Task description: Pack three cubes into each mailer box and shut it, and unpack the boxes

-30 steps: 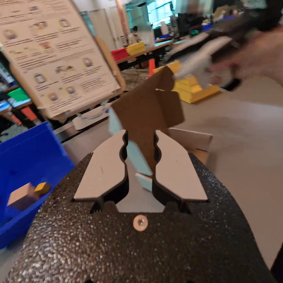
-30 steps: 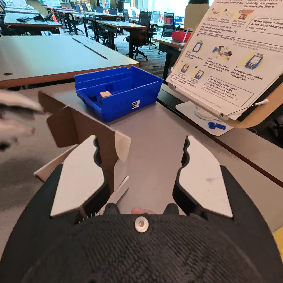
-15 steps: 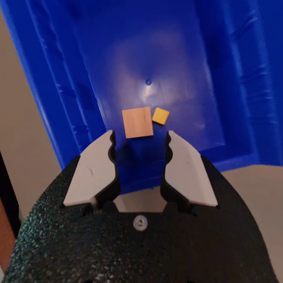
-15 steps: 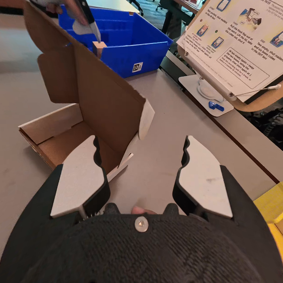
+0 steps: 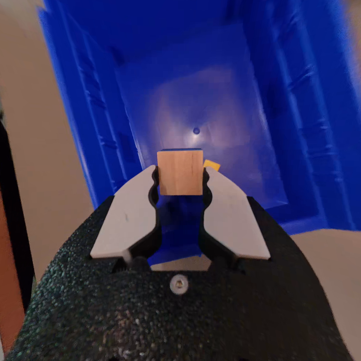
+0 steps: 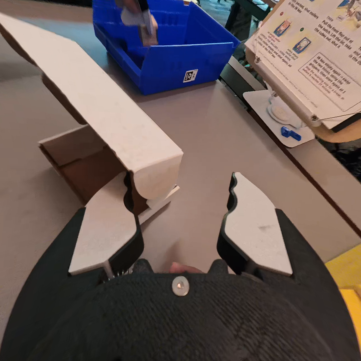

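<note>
My left gripper is inside the blue bin, shut on a wooden cube held by its two sides. A small yellow cube lies on the bin floor just right of it. In the right wrist view the left gripper is a blur over the blue bin. My right gripper is open and empty, low over the table. Its left finger is against the near corner of the open mailer box. The box's white lid leans over the box.
An instruction board on a white stand base is at the right, past a dark gap between tables. Small blue pieces lie on the base. A yellow bin shows at the lower right. Grey table lies between box and board. Tip to tip, the grippers are about 40 centimetres apart.
My left gripper let go of the box lid, swung over the blue bin, came down and closed on the wooden cube. The lid now leans over the box. The right gripper stayed open.
</note>
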{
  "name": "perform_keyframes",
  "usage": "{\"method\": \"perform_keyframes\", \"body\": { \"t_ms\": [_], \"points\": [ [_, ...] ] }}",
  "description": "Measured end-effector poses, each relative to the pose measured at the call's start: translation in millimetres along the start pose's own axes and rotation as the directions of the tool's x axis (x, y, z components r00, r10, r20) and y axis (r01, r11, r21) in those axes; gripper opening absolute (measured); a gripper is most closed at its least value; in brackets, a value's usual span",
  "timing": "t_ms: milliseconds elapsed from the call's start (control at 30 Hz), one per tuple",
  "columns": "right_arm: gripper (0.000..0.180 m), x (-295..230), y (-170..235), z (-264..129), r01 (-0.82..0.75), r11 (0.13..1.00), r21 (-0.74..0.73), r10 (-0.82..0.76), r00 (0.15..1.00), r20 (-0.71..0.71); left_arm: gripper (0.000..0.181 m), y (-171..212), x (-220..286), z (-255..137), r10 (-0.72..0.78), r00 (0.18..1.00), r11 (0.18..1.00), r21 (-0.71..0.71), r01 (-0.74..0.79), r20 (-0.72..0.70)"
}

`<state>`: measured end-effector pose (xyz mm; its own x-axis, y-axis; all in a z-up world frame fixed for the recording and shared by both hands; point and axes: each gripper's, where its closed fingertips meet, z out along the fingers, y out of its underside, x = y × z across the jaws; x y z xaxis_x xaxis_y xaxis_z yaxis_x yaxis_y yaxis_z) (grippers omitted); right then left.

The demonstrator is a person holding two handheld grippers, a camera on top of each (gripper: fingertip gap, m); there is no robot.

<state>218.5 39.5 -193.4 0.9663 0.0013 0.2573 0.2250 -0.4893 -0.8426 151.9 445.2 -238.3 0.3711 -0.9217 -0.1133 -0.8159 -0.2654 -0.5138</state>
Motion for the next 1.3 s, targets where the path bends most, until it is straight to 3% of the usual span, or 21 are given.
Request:
{"method": "perform_keyframes", "body": {
  "t_ms": [200, 367, 533, 600, 667, 767, 867, 967, 1133, 1200, 1300],
  "points": [
    [0.083, -2, -36, -6, 0.046, 0.985, 0.164, -0.035, 0.997, -0.067, 0.042, -1, 31, -74, 0.099, 0.995, 0.938, 0.335, -0.089, -0.014],
    [0.087, -10, -51, -14, 0.015, 0.980, 0.197, 0.000, 0.997, -0.076, 0.042, 31, 71, -137, 0.091, 0.980, 0.815, 0.579, 0.030, -0.179],
    [0.097, -33, -33, -30, 0.089, 0.996, -0.011, -0.089, 0.996, -0.014, 0.042, 79, 136, -200, 0.298, 0.836, 0.645, 0.743, 0.179, -0.460],
    [0.101, -37, -42, -48, 0.047, 0.999, 0.018, -0.046, 0.998, -0.048, 0.042, 94, 159, -226, 0.410, 0.781, 0.540, 0.815, 0.209, -0.472],
    [0.094, -58, -61, -66, -0.084, 0.988, 0.128, 0.079, 0.996, 0.050, 0.042, 106, 182, -248, 0.504, 0.733, 0.451, 0.863, 0.227, -0.456],
    [0.095, -115, -97, -89, -0.345, 0.897, 0.276, 0.213, 0.885, 0.414, 0.042, 119, 223, -277, 0.664, 0.662, 0.298, 0.935, 0.193, -0.348],
    [0.098, -151, -116, -100, -0.578, 0.787, 0.216, 0.282, 0.648, 0.708, 0.042, 130, 266, -293, 0.800, 0.573, 0.145, 0.984, 0.101, -0.177],
    [0.088, -161, -120, -91, -0.696, 0.712, 0.090, 0.343, 0.457, 0.821, 0.042, 140, 299, -311, 0.871, 0.484, 0.042, 0.994, 0.103, -0.087],
    [0.073, -175, -122, -85, -0.771, 0.633, -0.073, 0.368, 0.217, 0.904, 0.042, 153, 328, -298, 0.920, 0.391, 0.019, 0.999, 0.042, -0.034],
    [0.054, -177, -116, -76, -0.758, 0.647, -0.086, 0.387, 0.229, 0.893, 0.041, 154, 332, -289, 0.920, 0.391, 0.025, 1.000, 0.005, -0.025],
    [0.050, -167, -105, -60, -0.737, 0.675, -0.047, 0.413, 0.324, 0.851, 0.043, 150, 328, -265, 0.904, 0.417, 0.144, 0.985, -0.094, -0.092]
  ]
}}
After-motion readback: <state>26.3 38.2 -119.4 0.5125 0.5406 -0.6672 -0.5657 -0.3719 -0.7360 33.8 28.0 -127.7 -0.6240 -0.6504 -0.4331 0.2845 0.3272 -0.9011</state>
